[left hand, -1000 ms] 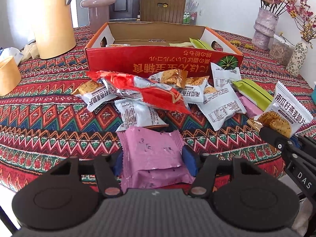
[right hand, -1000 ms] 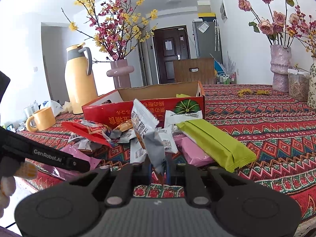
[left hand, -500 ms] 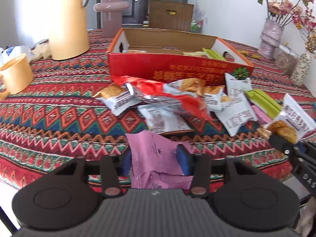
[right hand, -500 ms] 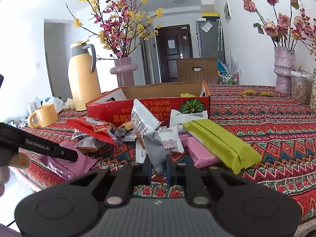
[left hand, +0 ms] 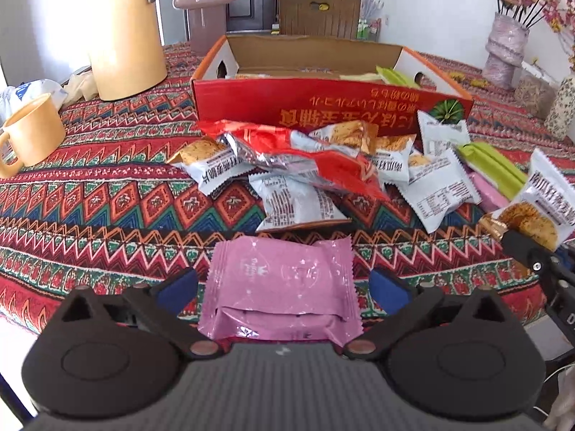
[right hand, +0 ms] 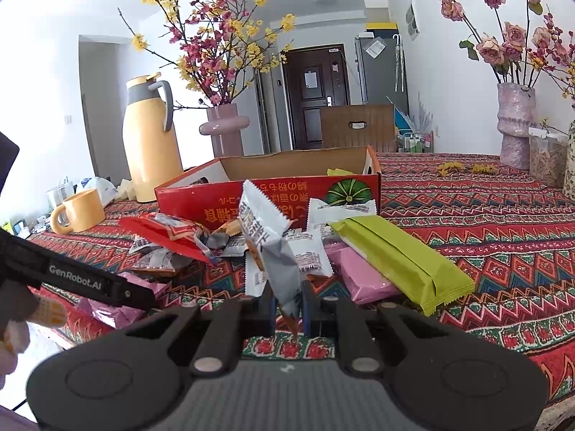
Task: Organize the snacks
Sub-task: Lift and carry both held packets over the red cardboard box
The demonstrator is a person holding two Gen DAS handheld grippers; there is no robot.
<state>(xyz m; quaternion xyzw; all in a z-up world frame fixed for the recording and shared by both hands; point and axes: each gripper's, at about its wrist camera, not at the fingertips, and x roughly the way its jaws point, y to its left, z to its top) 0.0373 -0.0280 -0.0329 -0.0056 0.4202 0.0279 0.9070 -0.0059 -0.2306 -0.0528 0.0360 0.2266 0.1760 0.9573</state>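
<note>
A pink snack packet (left hand: pixel 280 280) lies flat on the patterned tablecloth near the table's front edge. My left gripper (left hand: pixel 284 287) straddles it with its jaws opening wide, the blue pads (left hand: pixel 178 287) clear of the packet's sides. My right gripper (right hand: pixel 289 305) is shut on a white and grey biscuit packet (right hand: pixel 267 240), held upright above the table. Beyond both lies a pile of snacks: a red wrapper (left hand: pixel 305 154), several white biscuit packets and a green bar (right hand: pixel 395 255). Behind the pile stands an open red cardboard box (left hand: pixel 323 104) with a few snacks inside.
A tall yellow jug (left hand: pixel 122 36) and a yellow mug (left hand: pixel 32 136) stand at the left. A pink vase (right hand: pixel 224 129) is behind the box, and flower vases (right hand: pixel 514 125) line the right. The table's front edge runs just under both grippers.
The left jaws, squeezing the pink packet before, have spread wide and let it go; it now lies flat on the cloth. The right gripper and its packet have not moved.
</note>
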